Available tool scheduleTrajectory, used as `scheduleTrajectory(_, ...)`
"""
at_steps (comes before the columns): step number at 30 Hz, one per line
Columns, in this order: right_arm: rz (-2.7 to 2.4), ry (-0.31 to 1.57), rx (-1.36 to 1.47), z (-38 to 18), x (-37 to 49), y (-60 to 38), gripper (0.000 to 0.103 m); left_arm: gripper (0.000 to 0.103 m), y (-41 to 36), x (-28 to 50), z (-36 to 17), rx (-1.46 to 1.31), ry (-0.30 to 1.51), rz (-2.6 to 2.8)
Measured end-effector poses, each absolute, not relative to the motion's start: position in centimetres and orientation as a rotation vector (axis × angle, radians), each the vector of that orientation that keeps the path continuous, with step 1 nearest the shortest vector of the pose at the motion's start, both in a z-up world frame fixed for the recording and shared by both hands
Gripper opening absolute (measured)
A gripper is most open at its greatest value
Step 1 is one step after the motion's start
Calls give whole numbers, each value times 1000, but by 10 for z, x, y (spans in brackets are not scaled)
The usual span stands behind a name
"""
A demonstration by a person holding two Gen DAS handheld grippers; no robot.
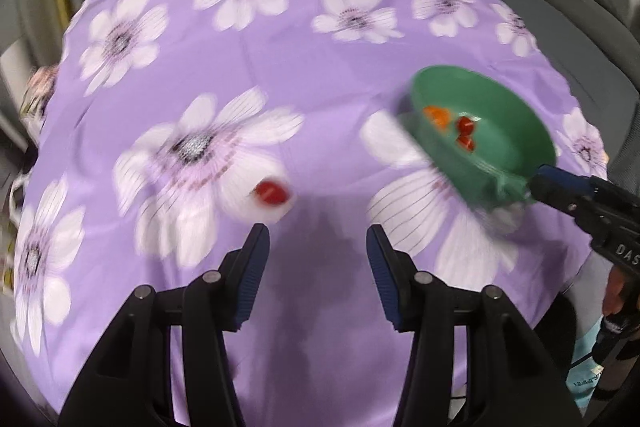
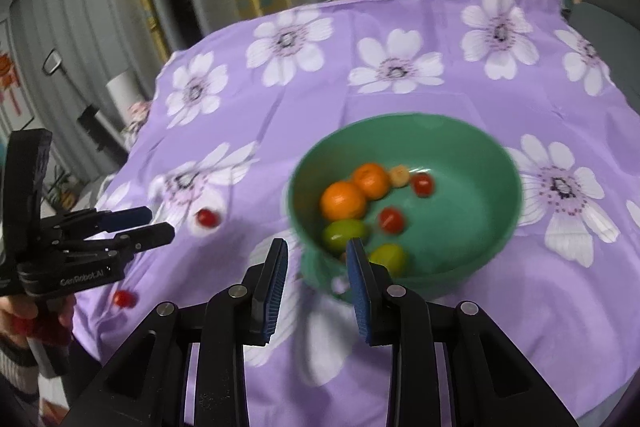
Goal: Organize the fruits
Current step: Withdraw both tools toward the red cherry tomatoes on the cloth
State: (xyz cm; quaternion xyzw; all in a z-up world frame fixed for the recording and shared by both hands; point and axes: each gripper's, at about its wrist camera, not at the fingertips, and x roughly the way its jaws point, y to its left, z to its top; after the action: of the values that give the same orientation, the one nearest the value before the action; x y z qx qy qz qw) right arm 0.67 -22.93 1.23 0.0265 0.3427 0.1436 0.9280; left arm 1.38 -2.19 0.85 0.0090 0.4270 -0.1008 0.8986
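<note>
The green bowl (image 2: 404, 195) sits on the purple flowered cloth (image 2: 360, 67), holding two oranges (image 2: 344, 201), cherry tomatoes (image 2: 391, 219) and two green fruits (image 2: 344, 234). The right gripper (image 2: 316, 267) is clamped on the bowl's near rim. Left of the bowl, the left gripper (image 2: 154, 223), printed "CenRobot.AI", stands empty with its jaws apart. Two loose cherry tomatoes (image 2: 208, 217) lie on the cloth left of the bowl.

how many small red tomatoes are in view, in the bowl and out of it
4. Two small red cherry tomatoes lie in the green plastic bowl, one by the far side and one mid-bowl. Two sit on the purple floral cloth, at and. Others may be hidden.
</note>
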Motion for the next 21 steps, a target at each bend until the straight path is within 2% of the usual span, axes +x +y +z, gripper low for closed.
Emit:
scheduleTrajectory(7,379,750,7,1,1,-199,31,50,16,-10,-9,-34,941,-179)
scheduleTrajectory(21,420,819,-48,-14,1,-167,31,48,38,-30,-35,-50,1005,-180)
